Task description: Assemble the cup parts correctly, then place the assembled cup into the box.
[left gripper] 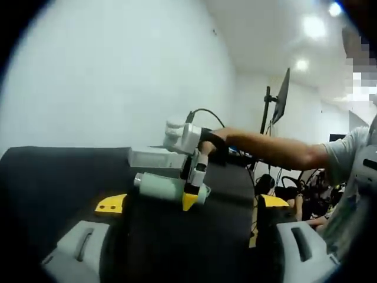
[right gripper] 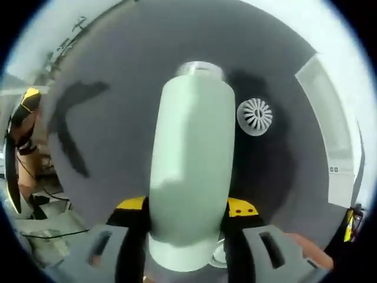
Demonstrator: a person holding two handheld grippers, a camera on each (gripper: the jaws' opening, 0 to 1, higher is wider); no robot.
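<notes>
Right gripper [right gripper: 187, 219] fingers clamped on pale green cup body [right gripper: 191, 159] above dark tabletop [right gripper: 118, 141], white strainer disc [right gripper: 254, 116] beside it, left gripper [left gripper: 191, 207] fingers spread wide, holding nothing

One pale green cup body [right gripper: 191, 165], one white round slotted strainer part [right gripper: 254, 116], one clear box [left gripper: 154, 157] at the table's far edge, one dark table [right gripper: 118, 147] — two grippers, left [left gripper: 191, 206] and right [right gripper: 191, 209], one monitor [left gripper: 282, 97] on a stand
</notes>
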